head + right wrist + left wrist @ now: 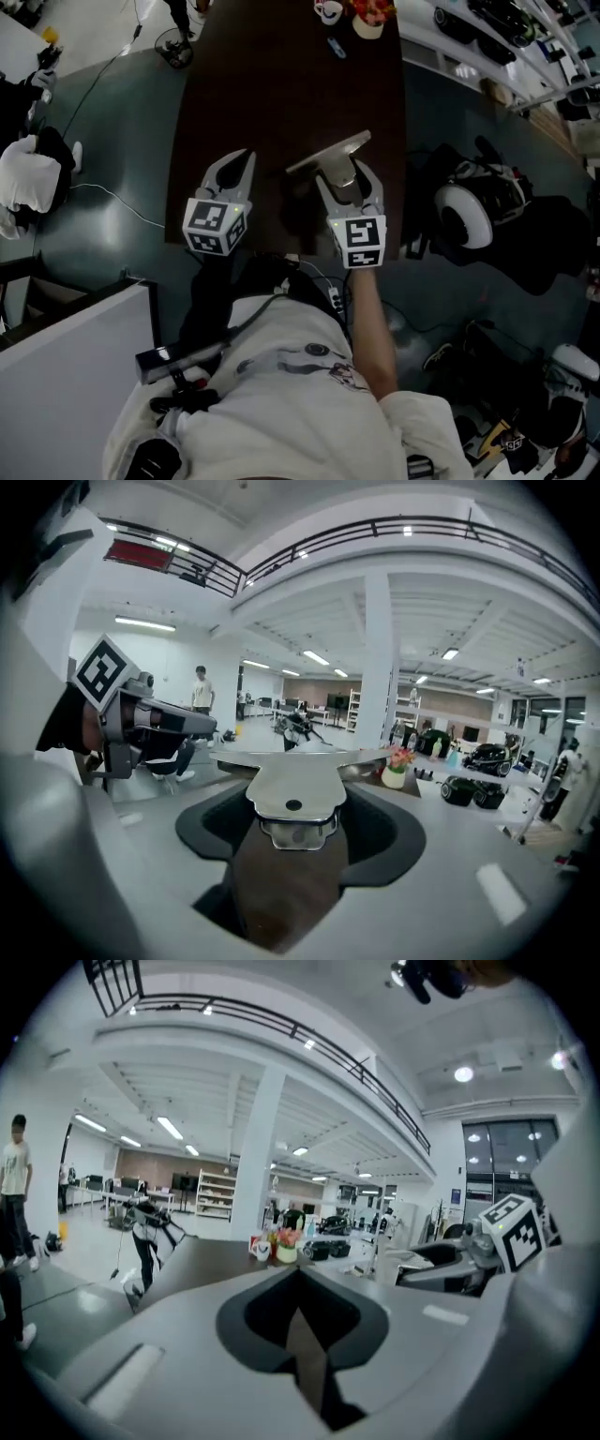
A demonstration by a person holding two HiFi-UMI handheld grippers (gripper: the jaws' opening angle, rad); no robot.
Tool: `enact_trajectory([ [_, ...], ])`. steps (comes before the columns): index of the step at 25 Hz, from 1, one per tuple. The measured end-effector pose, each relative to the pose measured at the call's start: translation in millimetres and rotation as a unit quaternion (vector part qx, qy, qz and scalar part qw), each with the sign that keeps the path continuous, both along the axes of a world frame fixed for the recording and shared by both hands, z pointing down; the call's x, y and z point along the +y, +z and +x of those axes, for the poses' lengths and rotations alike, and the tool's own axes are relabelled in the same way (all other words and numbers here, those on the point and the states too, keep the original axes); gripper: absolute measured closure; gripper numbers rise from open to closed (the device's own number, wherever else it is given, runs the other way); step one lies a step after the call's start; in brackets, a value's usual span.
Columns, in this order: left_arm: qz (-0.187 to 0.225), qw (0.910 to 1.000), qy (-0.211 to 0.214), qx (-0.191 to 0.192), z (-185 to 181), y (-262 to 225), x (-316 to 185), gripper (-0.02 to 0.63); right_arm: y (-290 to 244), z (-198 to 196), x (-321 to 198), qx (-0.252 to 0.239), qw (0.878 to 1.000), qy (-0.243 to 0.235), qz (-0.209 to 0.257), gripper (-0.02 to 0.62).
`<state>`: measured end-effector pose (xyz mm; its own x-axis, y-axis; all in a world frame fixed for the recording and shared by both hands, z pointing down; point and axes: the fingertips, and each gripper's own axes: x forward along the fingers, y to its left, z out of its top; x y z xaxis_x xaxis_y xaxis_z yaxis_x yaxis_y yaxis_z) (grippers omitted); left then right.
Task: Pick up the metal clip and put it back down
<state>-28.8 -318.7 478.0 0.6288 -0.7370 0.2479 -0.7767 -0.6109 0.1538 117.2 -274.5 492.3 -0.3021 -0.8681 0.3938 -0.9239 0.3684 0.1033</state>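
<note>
Since one tool suffices, right gripper (348, 183) pinches metal clip (330, 153) by its handle, apparently clear of table (262, 75); left gripper (234, 165), at its 9 o'clock, closed, empty.

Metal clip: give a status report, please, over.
Right gripper shut on metal clip, over dark table. Left gripper shut, empty. Nothing close in the way.

Dark table (281, 94); far end: mug (329, 11), possibly flower pot (369, 19).

Dark table (281, 94), far-end flowerpot (368, 23), mug (328, 11)
</note>
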Motion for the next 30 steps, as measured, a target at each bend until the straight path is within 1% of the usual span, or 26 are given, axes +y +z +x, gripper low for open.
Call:
enact_trajectory([
  [3, 0.064, 0.9978, 0.009, 0.012, 9, -51, -5, 0.607, -41, 5, -2, 0.003, 0.999, 0.004, 0.047, 0.308],
  [6, 0.110, 0.9934, 0.018, 0.027, 19, -93, -6, 0.607, -79, 8, -3, 0.001, 0.996, 0.008, 0.086, 0.308],
  [9, 0.155, 0.9869, 0.022, 0.037, 22, -130, -8, 0.607, -116, 8, -7, 0.000, 0.991, 0.009, 0.130, 0.308],
  [12, 0.194, 0.9799, 0.020, 0.042, 17, -161, -8, 0.607, -150, 5, -9, 0.000, 0.985, 0.007, 0.172, 0.308],
  [15, 0.220, 0.9743, 0.016, 0.046, 10, -183, -5, 0.607, -179, 3, -6, -0.006, 0.977, 0.009, 0.212, 0.308],
  [18, 0.230, 0.9717, 0.013, 0.051, 6, -193, -5, 0.607, -190, 1, -6, -0.005, 0.973, 0.006, 0.229, 0.308],
  [22, 0.237, 0.9702, 0.010, 0.050, 5, -197, -6, 0.607, -192, -2, -8, -0.004, 0.972, 0.003, 0.235, 0.308],
  [26, 0.234, 0.9709, 0.008, 0.050, 3, -195, -7, 0.607, -188, -4, -10, -0.004, 0.973, 0.000, 0.229, 0.308],
  [30, 0.220, 0.9741, 0.011, 0.051, 4, -187, -9, 0.607, -177, -4, -11, -0.002, 0.978, 0.002, 0.209, 0.308],
])
